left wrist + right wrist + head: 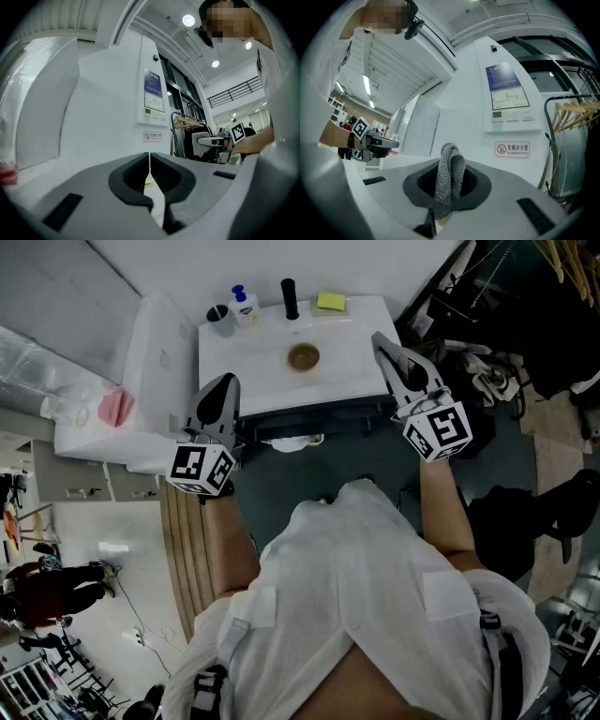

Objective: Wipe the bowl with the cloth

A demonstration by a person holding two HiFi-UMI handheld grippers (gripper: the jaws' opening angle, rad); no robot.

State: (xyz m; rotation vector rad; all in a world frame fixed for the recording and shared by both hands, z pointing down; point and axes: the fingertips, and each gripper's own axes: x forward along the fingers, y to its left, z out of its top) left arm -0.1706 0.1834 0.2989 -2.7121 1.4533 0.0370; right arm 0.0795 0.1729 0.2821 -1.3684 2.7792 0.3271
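Observation:
A small brown bowl (302, 357) sits on the white table (253, 381), between and beyond my two grippers. My right gripper (382, 341) is held at the table's right front corner. In the right gripper view it (449, 176) is shut on a folded grey knitted cloth (449, 180) that sticks up from between the jaws. My left gripper (225, 382) hovers at the table's left front corner. In the left gripper view it (150, 165) has its pads together with nothing between them. Both grippers are tilted upward, so neither gripper view shows the bowl.
At the back of the table stand a grey cup (221, 321), a soap bottle (245, 307), a black cylinder (290, 298) and a yellow sponge (330, 302). A white cabinet (150, 362) flanks the table's left; dark bags and clutter (487, 371) lie to its right.

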